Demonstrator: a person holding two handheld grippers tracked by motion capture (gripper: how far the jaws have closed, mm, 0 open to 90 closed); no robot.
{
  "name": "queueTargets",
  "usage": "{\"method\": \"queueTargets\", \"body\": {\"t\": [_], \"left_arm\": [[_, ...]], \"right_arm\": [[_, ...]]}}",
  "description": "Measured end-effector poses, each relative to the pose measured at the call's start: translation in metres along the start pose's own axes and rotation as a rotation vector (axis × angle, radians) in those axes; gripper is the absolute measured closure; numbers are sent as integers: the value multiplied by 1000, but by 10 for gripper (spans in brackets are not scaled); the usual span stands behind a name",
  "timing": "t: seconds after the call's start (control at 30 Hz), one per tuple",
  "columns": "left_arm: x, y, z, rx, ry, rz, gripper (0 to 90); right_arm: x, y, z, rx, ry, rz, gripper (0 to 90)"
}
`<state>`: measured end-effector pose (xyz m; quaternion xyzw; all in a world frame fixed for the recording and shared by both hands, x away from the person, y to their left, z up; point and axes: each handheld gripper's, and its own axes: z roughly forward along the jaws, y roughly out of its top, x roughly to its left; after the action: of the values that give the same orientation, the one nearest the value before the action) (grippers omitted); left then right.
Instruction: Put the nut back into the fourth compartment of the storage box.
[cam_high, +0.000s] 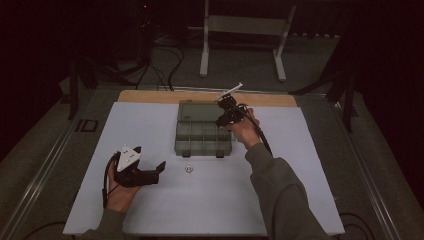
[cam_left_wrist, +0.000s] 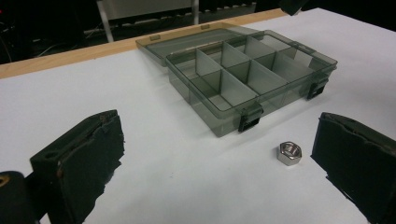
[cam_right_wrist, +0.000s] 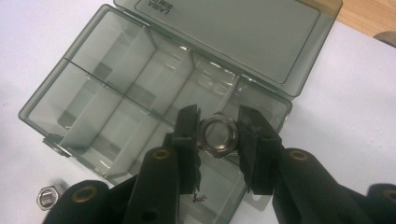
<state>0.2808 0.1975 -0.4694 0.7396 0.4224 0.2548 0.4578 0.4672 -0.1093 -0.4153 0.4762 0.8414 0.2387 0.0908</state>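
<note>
**Nut held over the open organizer box**

The right gripper (cam_right_wrist: 218, 133) clamps a hex nut (cam_right_wrist: 217, 134) between its two pads, hanging above the right-hand compartments of the grey organizer box (cam_right_wrist: 93, 93), whose lid lies folded back. A second nut (cam_left_wrist: 289, 153) rests on the white table (cam_high: 150, 210) just in front of the box. The left gripper (cam_left_wrist: 219, 163) sits near that nut, jaws spread wide and holding nothing.

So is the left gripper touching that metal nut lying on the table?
Apart. In the left gripper view, the hex nut lies on the white table between the open left gripper jaws, with bare table either side.
</note>
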Motion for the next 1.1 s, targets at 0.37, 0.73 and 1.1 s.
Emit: {"method": "queueTargets", "body": {"t": [0.37,0.73,1.1], "left_arm": [[0,0,0,2,0,0,24],[0,0,0,2,0,0,24],[0,0,0,0,0,0,24]], "right_arm": [[-6,0,7,19,-19,15,702],[-8,0,13,34,-36,17,702],[-16,-2,20,48,-39,45,702]]}}
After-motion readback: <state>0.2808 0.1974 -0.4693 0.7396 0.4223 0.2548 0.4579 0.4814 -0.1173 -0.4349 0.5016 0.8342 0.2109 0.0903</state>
